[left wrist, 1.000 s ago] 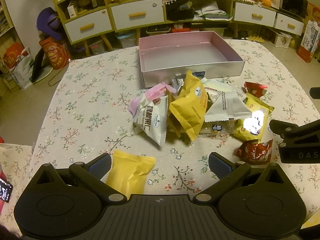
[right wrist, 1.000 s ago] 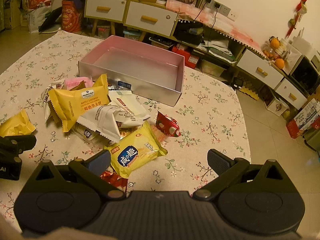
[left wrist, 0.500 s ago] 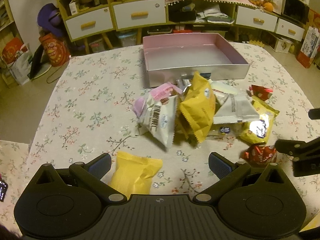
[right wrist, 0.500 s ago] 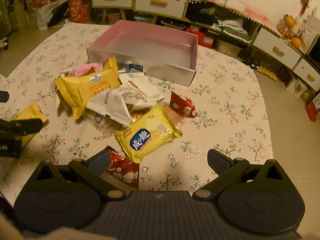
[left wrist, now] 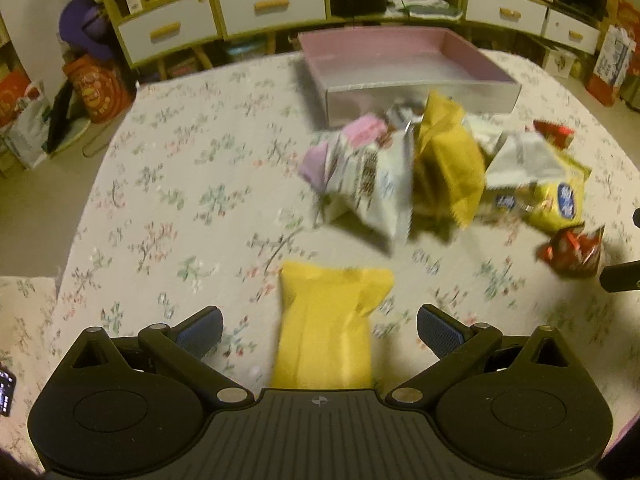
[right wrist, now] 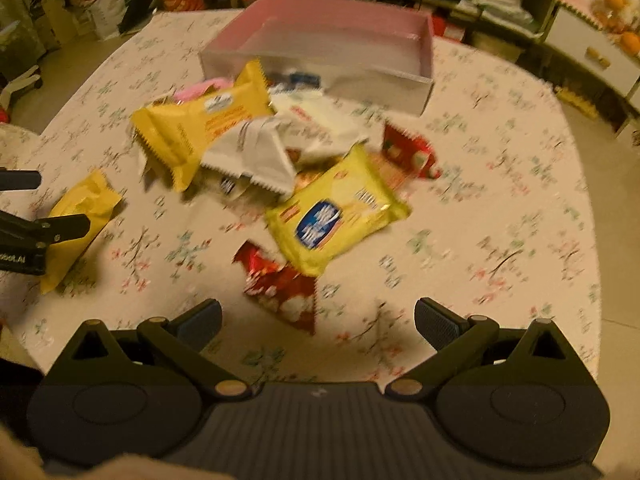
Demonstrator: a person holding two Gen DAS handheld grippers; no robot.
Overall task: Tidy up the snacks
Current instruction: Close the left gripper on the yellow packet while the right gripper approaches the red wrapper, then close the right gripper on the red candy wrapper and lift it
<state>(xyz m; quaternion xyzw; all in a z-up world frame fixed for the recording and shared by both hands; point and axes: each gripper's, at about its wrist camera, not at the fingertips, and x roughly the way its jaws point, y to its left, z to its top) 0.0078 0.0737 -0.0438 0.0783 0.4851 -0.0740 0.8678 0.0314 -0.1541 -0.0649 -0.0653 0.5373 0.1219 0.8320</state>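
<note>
Both grippers had dropped closer to the snacks vs a sec ago. Left gripper (left wrist: 320, 326), jaws wide open, now sat around the small yellow pack (left wrist: 326, 328). Right gripper (right wrist: 318, 320), also open, hung over the red pack (right wrist: 280, 284). The pink box (left wrist: 420, 92) was empty, so probably grabs come next.

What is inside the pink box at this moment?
The pink box shows only bare floor and walls; no snacks lie in it. The strip behind its near wall is hidden. The snack pile sits outside, in front of it.
</note>
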